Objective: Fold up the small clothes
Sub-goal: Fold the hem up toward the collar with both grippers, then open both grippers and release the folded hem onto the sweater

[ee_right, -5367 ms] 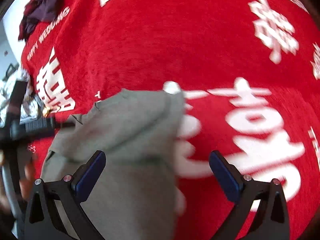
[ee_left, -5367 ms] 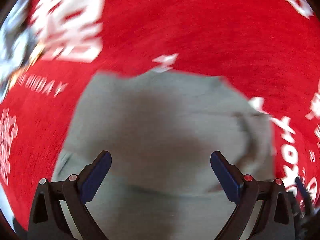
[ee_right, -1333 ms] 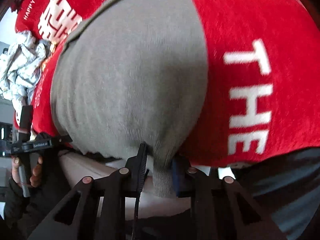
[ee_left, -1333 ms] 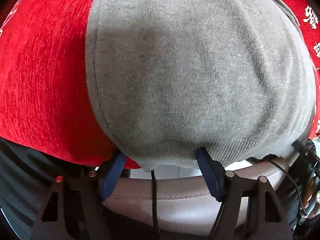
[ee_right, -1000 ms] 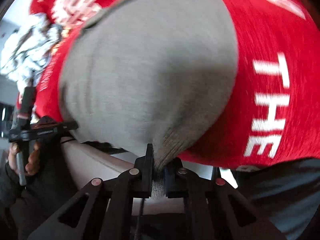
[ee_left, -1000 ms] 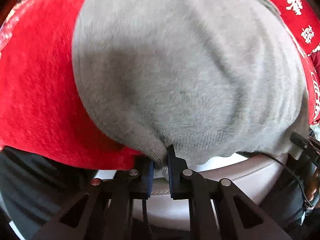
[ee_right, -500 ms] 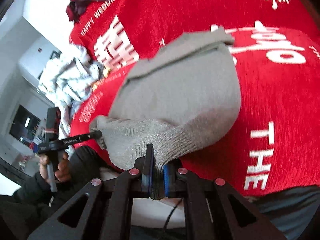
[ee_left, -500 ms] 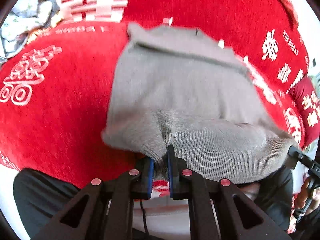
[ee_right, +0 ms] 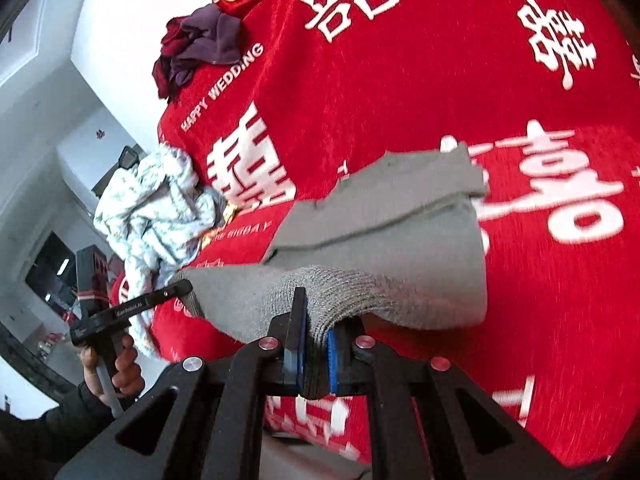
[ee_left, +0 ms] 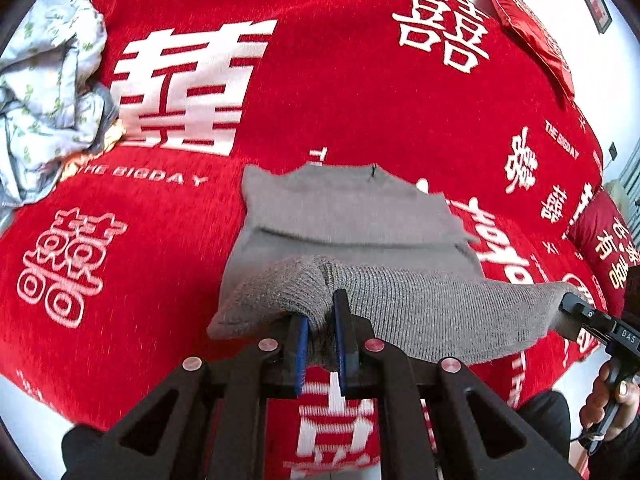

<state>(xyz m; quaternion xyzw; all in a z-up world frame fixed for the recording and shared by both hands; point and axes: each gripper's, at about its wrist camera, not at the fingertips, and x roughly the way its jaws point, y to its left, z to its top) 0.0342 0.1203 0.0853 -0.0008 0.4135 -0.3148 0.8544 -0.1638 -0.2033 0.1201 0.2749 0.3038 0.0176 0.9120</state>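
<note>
A small grey knit sweater [ee_left: 352, 216] lies on the red bedspread [ee_left: 328, 92], its ribbed hem lifted off the bed toward me. My left gripper [ee_left: 320, 328] is shut on the hem's left corner. My right gripper [ee_right: 314, 332] is shut on the hem's right corner; the sweater also shows in the right wrist view [ee_right: 400, 216]. The hem hangs stretched between the two grippers. The right gripper shows at the right edge of the left wrist view [ee_left: 576, 308], and the left gripper at the left of the right wrist view [ee_right: 176, 292].
A crumpled white floral garment [ee_left: 44, 92] lies at the bed's left edge and shows in the right wrist view [ee_right: 156, 204]. A purple and maroon clothes pile [ee_right: 196, 44] sits at the far edge. Red cushions [ee_left: 536, 28] lie at the far right.
Both grippers closed on the sweater's hem at the bed edge. They have since risen and lifted the hem, so the whole sweater and bedspread come into view.
</note>
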